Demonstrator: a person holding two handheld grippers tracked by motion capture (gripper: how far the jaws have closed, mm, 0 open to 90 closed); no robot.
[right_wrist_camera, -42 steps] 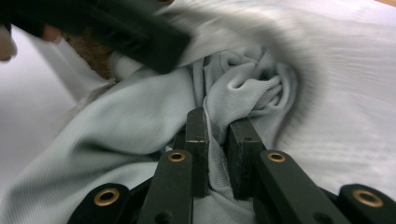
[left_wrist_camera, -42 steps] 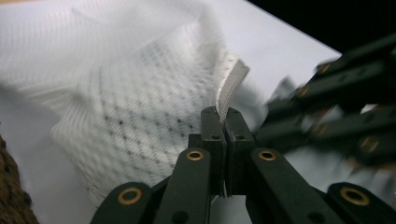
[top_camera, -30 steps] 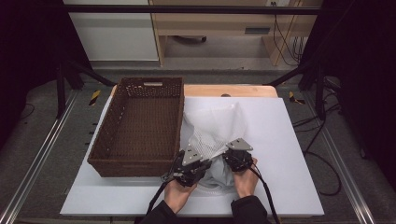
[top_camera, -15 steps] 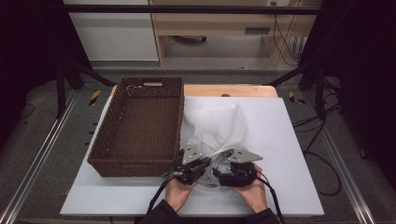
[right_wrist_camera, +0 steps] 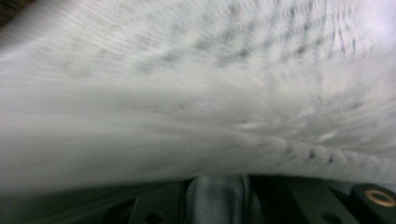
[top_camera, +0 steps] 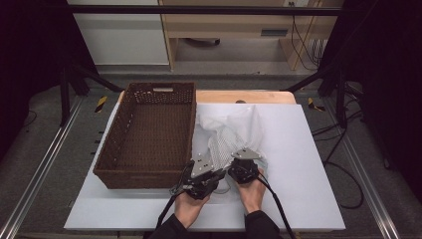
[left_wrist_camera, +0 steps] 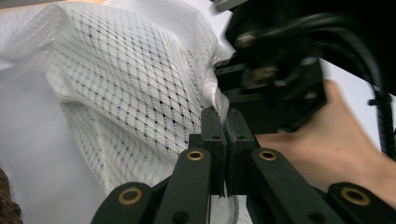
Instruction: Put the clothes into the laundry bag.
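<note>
Mesh laundry bag [top_camera: 234, 135], white and crumpled, lies on the white table [top_camera: 308, 164] directly ahead of both your grippers, with the brown wicker basket [top_camera: 149, 134] just off to the left of the left gripper [top_camera: 213, 175].

Your left gripper's jaws stand pressed together, and in the left gripper view [left_wrist_camera: 223, 140] a thin fold of the bag's near edge [left_wrist_camera: 140, 107] runs down between them, so you have a pinch there. Keep that pinch steady; it is your anchor.

Your right gripper [top_camera: 245, 169] sits just beside the left one, nosed into the same near edge. Its jaws have just been closing, and in the right gripper view a bunch of white fabric [right_wrist_camera: 217, 196] sits low between them, though the blur leaves me unable to tell whether the pads truly bite on it. I would judge you are taking a second hold close to the first.

To do it well, make sure you catch a single layer of the hem, not a wad. Then draw the right gripper away from the left, along the edge, so the fabric pulls flat between them. Move slowly; mesh slips and snags easily.

No brand, label or writing can be read on the bag or basket.
</note>
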